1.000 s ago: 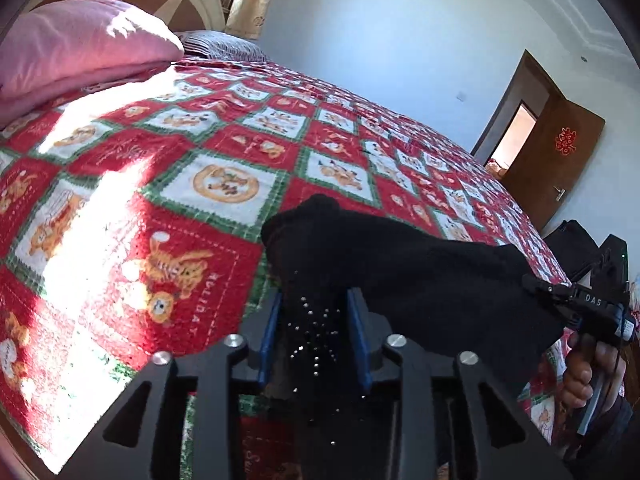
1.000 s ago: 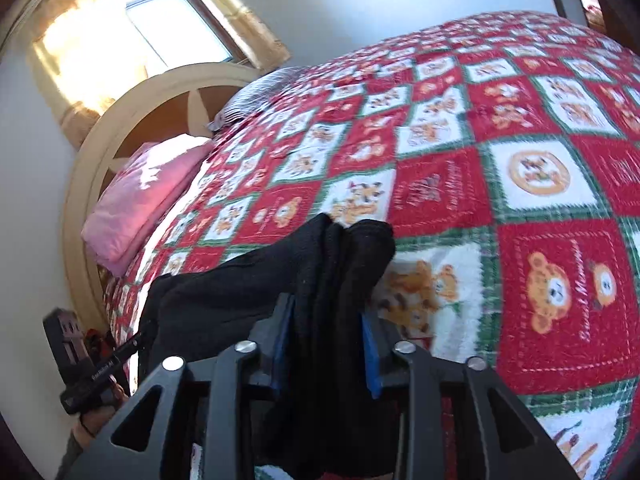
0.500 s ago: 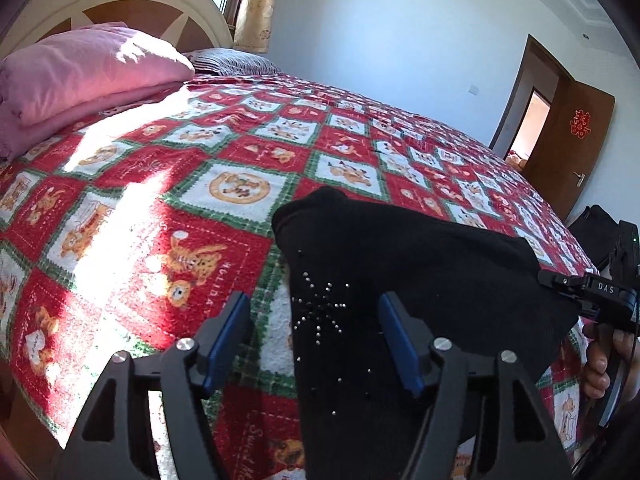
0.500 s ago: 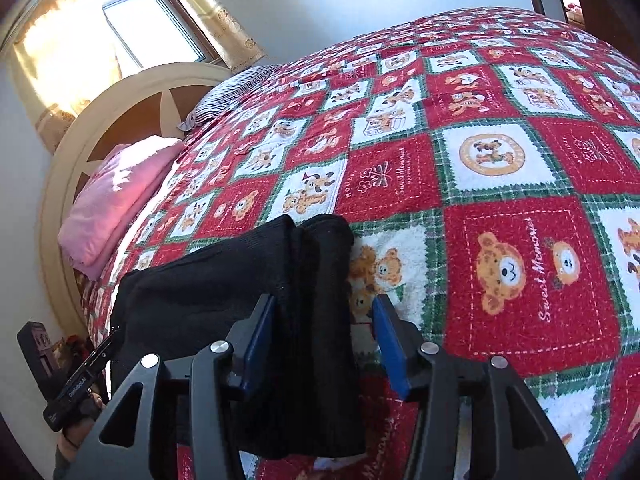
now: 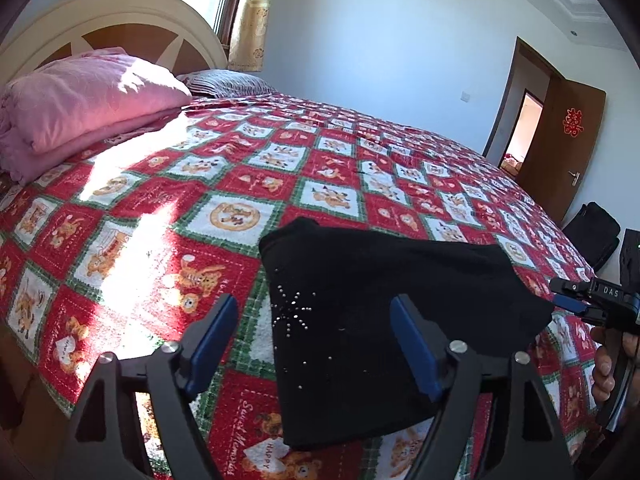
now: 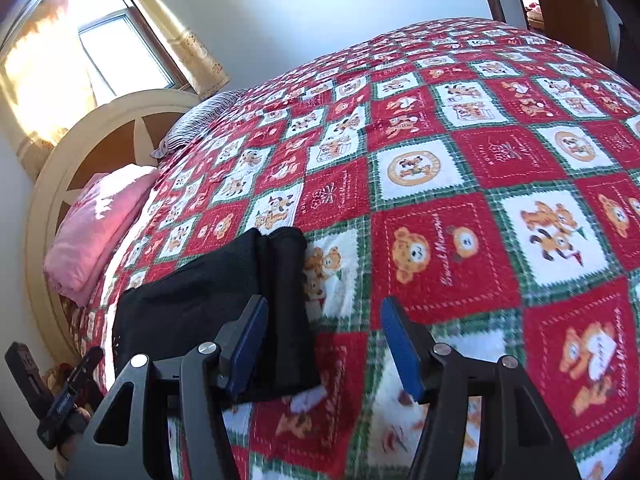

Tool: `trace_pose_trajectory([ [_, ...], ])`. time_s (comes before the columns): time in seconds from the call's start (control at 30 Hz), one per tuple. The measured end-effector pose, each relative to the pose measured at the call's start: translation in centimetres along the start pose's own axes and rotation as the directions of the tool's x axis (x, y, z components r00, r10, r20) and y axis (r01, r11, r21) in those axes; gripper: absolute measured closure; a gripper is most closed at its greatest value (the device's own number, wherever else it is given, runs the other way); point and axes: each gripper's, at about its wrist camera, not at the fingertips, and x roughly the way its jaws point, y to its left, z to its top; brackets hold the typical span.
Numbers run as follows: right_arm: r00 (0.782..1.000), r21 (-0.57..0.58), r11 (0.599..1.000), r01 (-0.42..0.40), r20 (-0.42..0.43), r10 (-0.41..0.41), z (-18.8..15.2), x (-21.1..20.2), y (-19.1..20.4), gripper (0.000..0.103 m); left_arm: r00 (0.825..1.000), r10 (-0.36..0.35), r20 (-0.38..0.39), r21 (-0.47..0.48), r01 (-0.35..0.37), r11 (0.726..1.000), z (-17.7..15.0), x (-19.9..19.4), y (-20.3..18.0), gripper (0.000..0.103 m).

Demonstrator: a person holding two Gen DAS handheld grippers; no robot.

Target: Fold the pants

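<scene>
Pants (image 5: 384,320) folded on bed (image 5: 240,184), long axis claw to claw. Left claw (image 5: 312,344) opening, straddling one end untouched; right claw (image 6: 324,352) opening, just beside other end.

The right hand (image 5: 608,356) is cut off at the frame's edge; the blanket (image 6: 400,420) near the lens looks blurred, perhaps from motion.

Right tool (image 6: 324,344) opening above the bed (image 6: 500,152), pads clear of the folded black pants (image 6: 192,296) near its edge.
</scene>
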Motion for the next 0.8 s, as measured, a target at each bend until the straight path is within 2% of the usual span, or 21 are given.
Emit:
trace_pose_trajectory([
  [0.3,0.999,-0.04,0.999,-0.021,0.023,0.022,-1.7,-4.4,0.3,0.041,0.999,-0.015,0.034,0.028,0.014,1.0,0.6,-2.7,-1.8,0.022],
  [0.43,0.997,-0.075,0.997,-0.037,0.067,0.042,-1.7,-7.1,1.4,0.04,0.998,-0.017,0.061,0.04,0.015,0.999,0.8,-4.2,-2.7,0.014],
  [0.57,0.991,-0.128,0.99,-0.051,0.12,0.067,-1.7,-9.9,3.3,0.036,0.995,-0.032,0.092,0.066,0.026,0.997,1.2,-5.8,-3.7,0.011],
  [0.8,0.98,-0.252,0.968,0.016,0.195,0.034,-2.6,-13.0,6.4,0.034,0.986,-0.011,0.167,0.112,-0.008,0.994,1.7,-8.0,-5.2,0.003],
])
